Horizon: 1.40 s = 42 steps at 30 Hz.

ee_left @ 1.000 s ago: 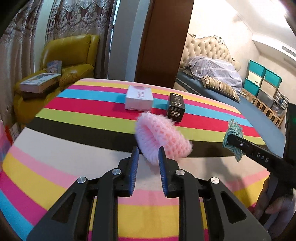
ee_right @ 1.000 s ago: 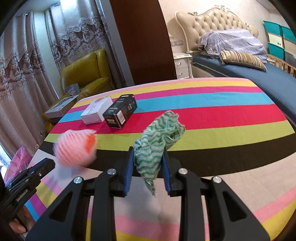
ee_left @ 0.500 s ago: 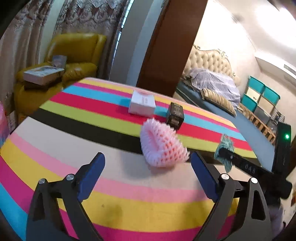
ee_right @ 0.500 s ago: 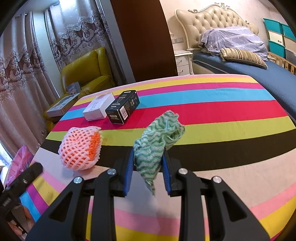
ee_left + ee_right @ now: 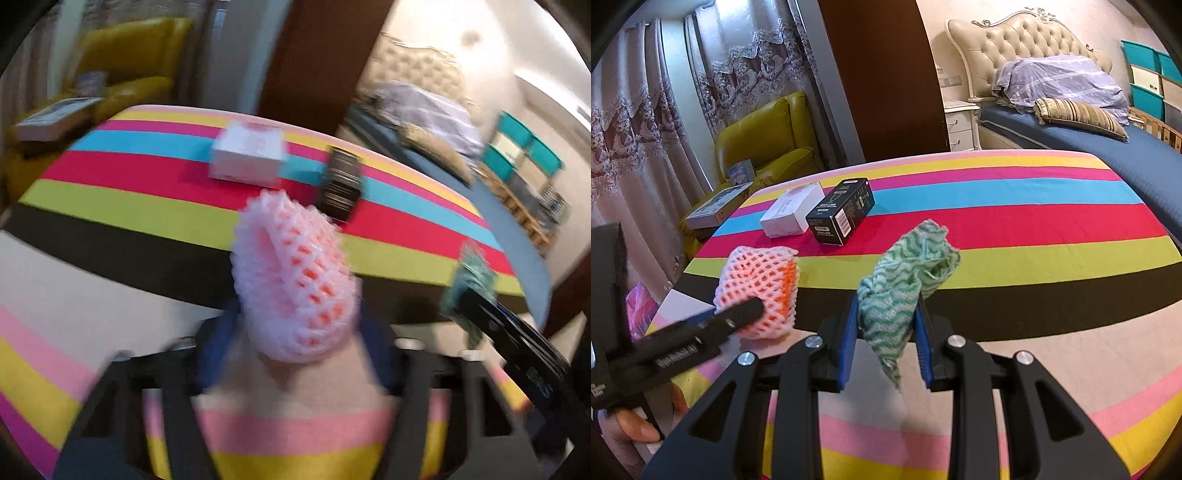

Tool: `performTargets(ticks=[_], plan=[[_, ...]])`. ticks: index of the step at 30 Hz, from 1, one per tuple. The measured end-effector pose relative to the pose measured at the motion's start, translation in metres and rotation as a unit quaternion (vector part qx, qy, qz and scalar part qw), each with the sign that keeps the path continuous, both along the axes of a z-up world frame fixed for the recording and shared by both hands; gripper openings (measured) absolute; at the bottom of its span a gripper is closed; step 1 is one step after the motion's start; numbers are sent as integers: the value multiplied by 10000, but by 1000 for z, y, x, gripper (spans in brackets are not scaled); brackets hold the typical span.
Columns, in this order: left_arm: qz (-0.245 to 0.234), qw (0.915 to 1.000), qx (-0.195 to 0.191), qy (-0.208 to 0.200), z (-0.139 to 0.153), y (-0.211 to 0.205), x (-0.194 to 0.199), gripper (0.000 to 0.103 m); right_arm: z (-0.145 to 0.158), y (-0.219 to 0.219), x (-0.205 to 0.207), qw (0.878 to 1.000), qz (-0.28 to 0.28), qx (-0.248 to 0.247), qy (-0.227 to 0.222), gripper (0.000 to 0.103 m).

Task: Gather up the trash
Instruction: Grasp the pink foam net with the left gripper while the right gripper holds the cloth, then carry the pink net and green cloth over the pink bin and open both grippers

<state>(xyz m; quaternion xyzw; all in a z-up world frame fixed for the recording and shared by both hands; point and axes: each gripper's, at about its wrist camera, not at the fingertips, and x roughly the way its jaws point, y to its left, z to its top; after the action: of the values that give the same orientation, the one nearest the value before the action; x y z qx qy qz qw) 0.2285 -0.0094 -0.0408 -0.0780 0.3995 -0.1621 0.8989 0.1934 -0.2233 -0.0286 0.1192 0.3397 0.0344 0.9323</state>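
Note:
A pink-and-orange foam fruit net (image 5: 295, 280) (image 5: 757, 288) lies on the striped tablecloth (image 5: 1015, 229). My left gripper (image 5: 297, 319) is blurred and straddles the net's near end. Its jaws are closing, and the blue pads sit against the net's two sides. From the right wrist view, one of its fingers (image 5: 738, 314) lies along the net. My right gripper (image 5: 886, 332) is shut on a crumpled green-and-white cloth (image 5: 908, 273), which sticks up above the jaws. That cloth (image 5: 472, 273) also shows at the right of the left wrist view.
A white box (image 5: 792, 216) and a black box (image 5: 842, 210) lie side by side on the far left of the table. Beyond the table stand a yellow armchair (image 5: 764, 147) with boxes on it and a bed (image 5: 1071, 129). A hand (image 5: 631, 424) holds the left gripper.
The left gripper let go of the net's edge, opened wide, then moved forward and narrowed around the net lying on the table. The right gripper and its cloth stayed still.

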Motion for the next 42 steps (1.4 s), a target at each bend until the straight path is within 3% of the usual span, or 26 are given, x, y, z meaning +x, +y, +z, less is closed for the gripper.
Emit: performTargets(ticks=[2,8,16,22,31,42], plan=[[-50,9995,97,-299,7,-2,-12,46,1,1,0,10000,16,-20,-20,28],[91,9965,190,-805,20,24,-45,45,1,7,-2,9998,165,18,-62,28],[503,9913,656,-1026,21,79,-87,45,3,43,-12,9974,714,38,-87,28],[762,9879,683,-1169,26,119,-113,45,4,93,-20,9894,1454,-21,-31,28],[1380,9775,751,-1407,41,199,-159,45,10,189,-46,9595,2790,-386,-110,28],[2432,9548,906,-1446,63,302,-188,46,26,311,-66,9068,4192,-441,-101,28]])
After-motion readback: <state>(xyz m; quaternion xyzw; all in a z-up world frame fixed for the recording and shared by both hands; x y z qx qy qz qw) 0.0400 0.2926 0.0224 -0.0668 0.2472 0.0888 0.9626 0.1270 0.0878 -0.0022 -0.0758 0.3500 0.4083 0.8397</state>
